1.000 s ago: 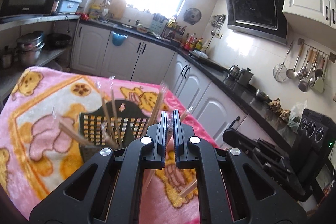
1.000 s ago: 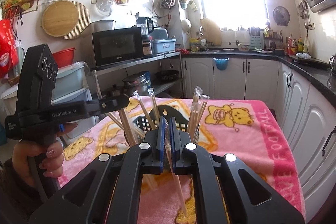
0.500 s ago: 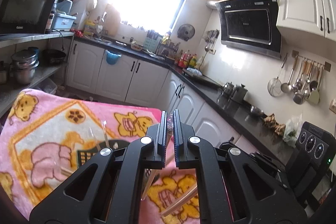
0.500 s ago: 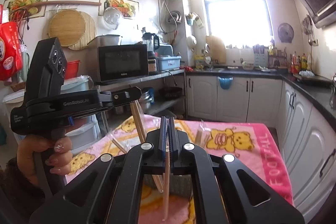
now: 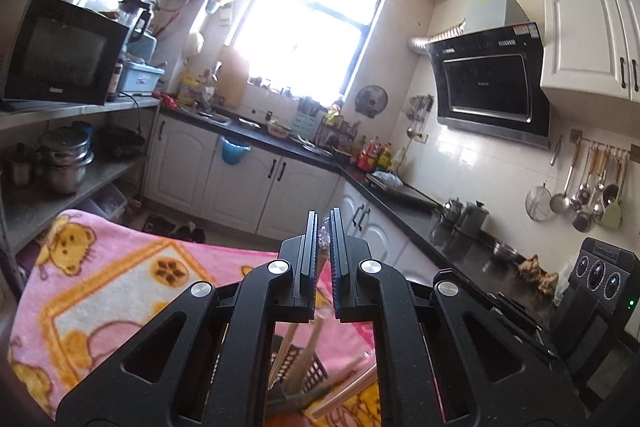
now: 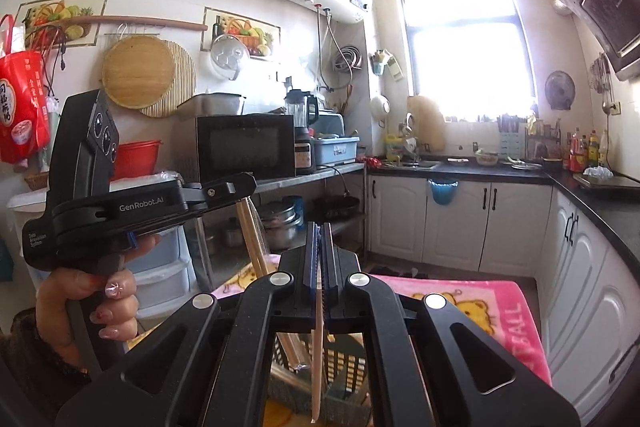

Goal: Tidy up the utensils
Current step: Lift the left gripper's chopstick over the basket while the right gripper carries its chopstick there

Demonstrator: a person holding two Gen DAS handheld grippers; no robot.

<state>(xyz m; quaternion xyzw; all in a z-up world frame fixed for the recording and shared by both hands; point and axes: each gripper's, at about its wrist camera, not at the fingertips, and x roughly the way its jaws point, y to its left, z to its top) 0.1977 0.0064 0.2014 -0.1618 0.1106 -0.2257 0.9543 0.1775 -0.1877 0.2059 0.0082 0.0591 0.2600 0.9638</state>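
Note:
My left gripper [image 5: 323,227] is shut on a plastic-wrapped pair of wooden chopsticks [image 5: 294,341] that hangs down between the jaws above the black mesh basket [image 5: 310,373]. It also shows in the right wrist view [image 6: 244,187], raised at the left, with its wrapped chopsticks [image 6: 252,233] hanging below it. My right gripper [image 6: 319,235] is shut on another wrapped chopstick pair [image 6: 317,355], held upright over the black mesh basket [image 6: 352,367]. More wrapped chopsticks [image 5: 346,389] lean in the basket.
The basket stands on a table under a pink cartoon blanket [image 5: 120,291] [image 6: 500,311]. A shelf with a microwave [image 6: 244,151] and pots is to the left. White cabinets and a dark counter [image 5: 400,195] run behind and to the right.
Both grippers have risen with their chopsticks, lifting them up out of the basket. The basket has dropped to the bottom of both views.

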